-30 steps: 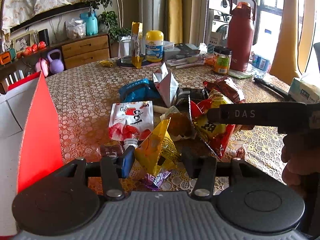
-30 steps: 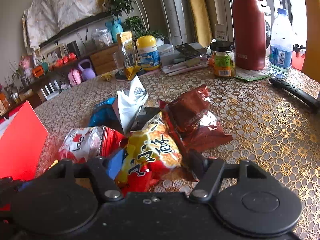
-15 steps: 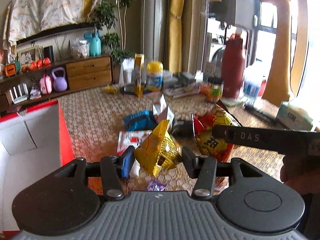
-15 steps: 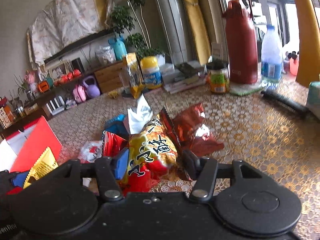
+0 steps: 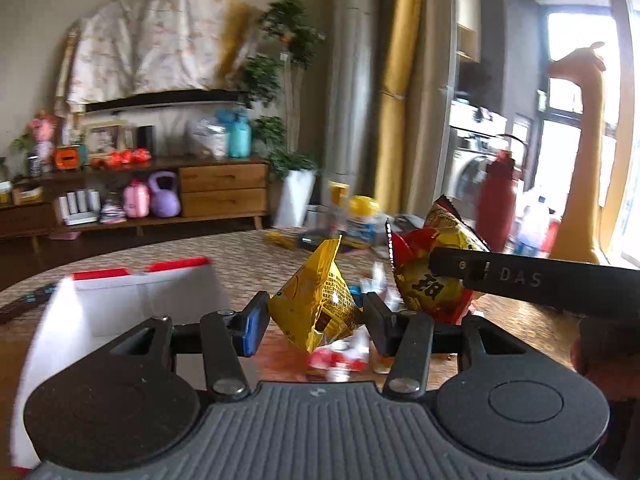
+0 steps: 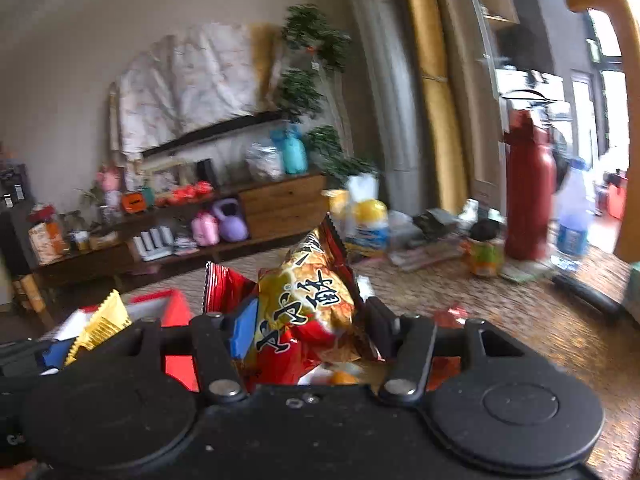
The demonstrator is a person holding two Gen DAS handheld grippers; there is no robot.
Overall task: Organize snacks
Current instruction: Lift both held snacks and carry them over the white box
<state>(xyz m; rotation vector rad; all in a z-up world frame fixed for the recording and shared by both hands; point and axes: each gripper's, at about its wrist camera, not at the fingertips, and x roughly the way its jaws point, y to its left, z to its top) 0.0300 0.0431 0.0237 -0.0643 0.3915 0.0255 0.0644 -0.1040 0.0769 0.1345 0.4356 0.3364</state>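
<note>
A tall red flask stood near the table's far edge beside a clear water bottle. Behind, a purple kettlebell sat on a wooden sideboard.

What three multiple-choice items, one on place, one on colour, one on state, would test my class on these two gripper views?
1. Where is the red and white box in the left wrist view?
A. left of the left gripper
B. right of it
C. behind the thermos

2. What colour is the packet in the left gripper?
A. blue
B. yellow
C. green

3. What is the right gripper doing?
A. open, empty
B. lying on the table
C. shut on the red and yellow snack bag

Key: 1 A, the box lies at that view's left; 2 B, yellow foil shows; 3 C, both fingers press the bag.
</note>
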